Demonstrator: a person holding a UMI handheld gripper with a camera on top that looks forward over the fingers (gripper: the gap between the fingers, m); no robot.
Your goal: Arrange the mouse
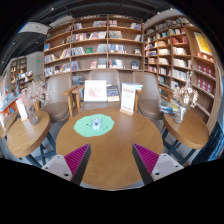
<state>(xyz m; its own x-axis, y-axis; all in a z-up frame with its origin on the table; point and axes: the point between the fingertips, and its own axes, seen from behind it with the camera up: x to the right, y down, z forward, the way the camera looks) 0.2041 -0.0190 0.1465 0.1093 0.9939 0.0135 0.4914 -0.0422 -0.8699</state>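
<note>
The mouse [97, 124] is seen at frame centre on a green mat [94, 125] on the round table [110, 160], straight ahead of & beyond the gripper [112, 158], whose fingers are held wide apart w/ nothing gripped; its long axis can't be told.

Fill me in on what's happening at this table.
A hand-held gripper hovers over a round wooden table in a library, its fingers open and holding nothing. Just ahead of the fingers lies a green mat with a small light object on it, probably the mouse, though it is too small to be sure. Nothing has been gripped yet. Beyond the table stand display signs and tall bookshelves.
</note>
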